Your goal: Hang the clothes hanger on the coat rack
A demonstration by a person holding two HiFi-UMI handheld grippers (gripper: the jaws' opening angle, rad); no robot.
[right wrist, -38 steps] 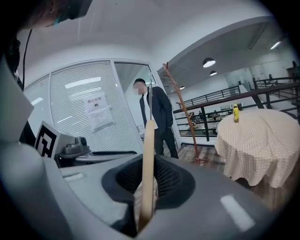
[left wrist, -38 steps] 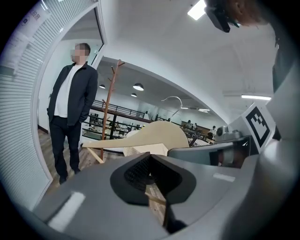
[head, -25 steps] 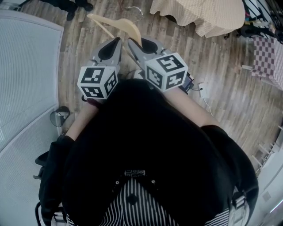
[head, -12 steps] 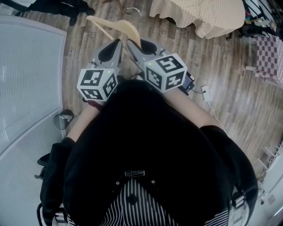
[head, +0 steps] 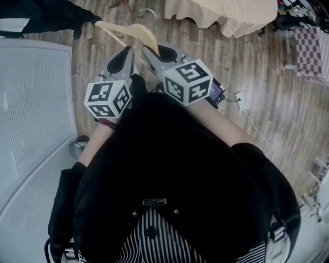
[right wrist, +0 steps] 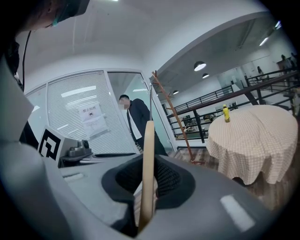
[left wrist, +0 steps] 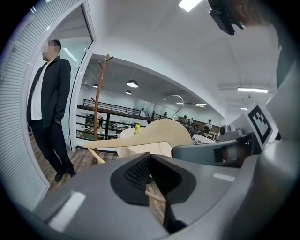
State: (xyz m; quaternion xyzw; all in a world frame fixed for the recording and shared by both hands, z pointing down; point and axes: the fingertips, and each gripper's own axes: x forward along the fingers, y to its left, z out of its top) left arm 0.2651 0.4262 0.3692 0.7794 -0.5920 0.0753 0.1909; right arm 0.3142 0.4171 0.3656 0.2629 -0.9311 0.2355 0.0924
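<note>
A pale wooden clothes hanger (head: 131, 31) with a metal hook (head: 149, 13) is carried in front of me over the wood floor. My left gripper (head: 129, 50) is shut on its thin lower bar (left wrist: 154, 196), which crosses between the pads. The right gripper (head: 149, 50) is shut on the hanger's body, seen edge-on (right wrist: 147, 159) in the right gripper view. In both gripper views a thin wooden coat rack (left wrist: 98, 98) (right wrist: 174, 117) stands ahead, well apart from the hanger.
A glass wall with blinds (head: 31, 102) runs along my left. A round table under a checked cloth (right wrist: 253, 140) (head: 226, 15) carries a yellow bottle (right wrist: 226, 113). A person in dark clothes (left wrist: 49, 103) stands beside the rack. A cable and plug (head: 241, 100) lie on the floor.
Both grippers with the hanger have shifted slightly left and up in the head view. The floor, the table and the glass wall have slid past beneath as I moved across the room.
</note>
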